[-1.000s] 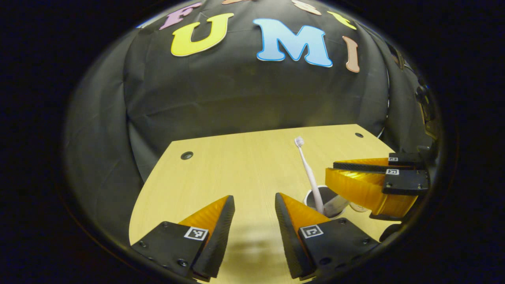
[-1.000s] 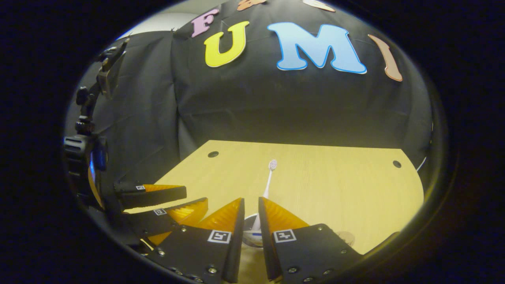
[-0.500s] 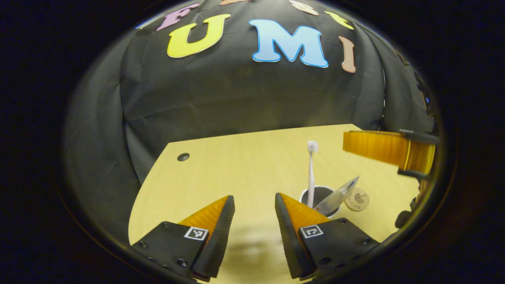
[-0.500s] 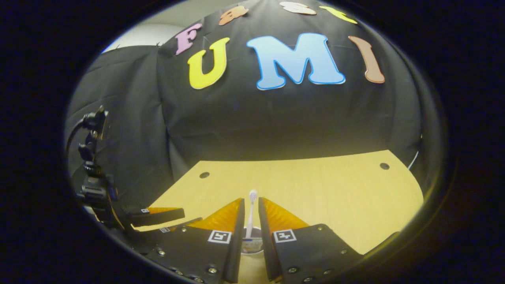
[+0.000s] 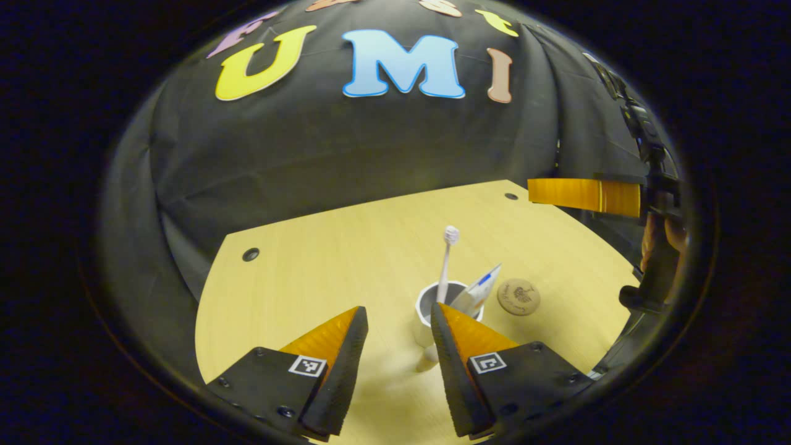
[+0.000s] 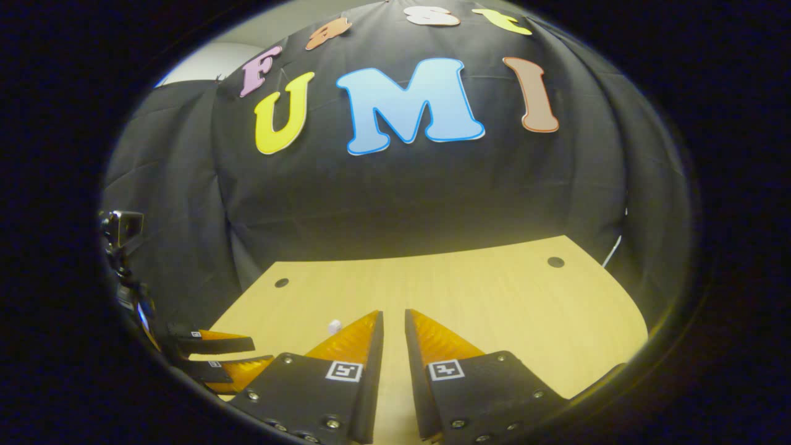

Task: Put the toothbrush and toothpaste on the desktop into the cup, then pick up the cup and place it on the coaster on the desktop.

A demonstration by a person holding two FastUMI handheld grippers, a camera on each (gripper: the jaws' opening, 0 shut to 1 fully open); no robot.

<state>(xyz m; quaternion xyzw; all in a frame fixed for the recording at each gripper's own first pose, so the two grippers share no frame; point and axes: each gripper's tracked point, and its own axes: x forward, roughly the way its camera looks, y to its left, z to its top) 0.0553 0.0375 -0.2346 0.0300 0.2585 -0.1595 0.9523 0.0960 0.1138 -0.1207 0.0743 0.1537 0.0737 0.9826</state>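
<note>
Since half a second ago, the right gripper (image 6: 393, 321) has been lifted up and away from the white cylindrical cup (image 5: 432, 309), so that in the right gripper view only the white bristled head of the toothbrush (image 6: 334, 325) is seen, beside its left finger. Its fingers are held close together with a narrow gap, and nothing is gripped between them. In the left gripper view, the left gripper (image 5: 395, 321) is held low over the pale wooden desktop (image 5: 321, 266), its fingers spread wide and empty, with the cup standing just ahead of its right finger. The white toothbrush (image 5: 446, 259) is stood upright in the cup, and the white-and-blue toothpaste tube (image 5: 479, 290) is leaned against the cup's right rim. The round wooden coaster (image 5: 518, 296) lies on the desktop just beside the cup, apart from it. Farther right, the right gripper is seen raised above the desk's edge. Black cloth hangs behind the desk.
</note>
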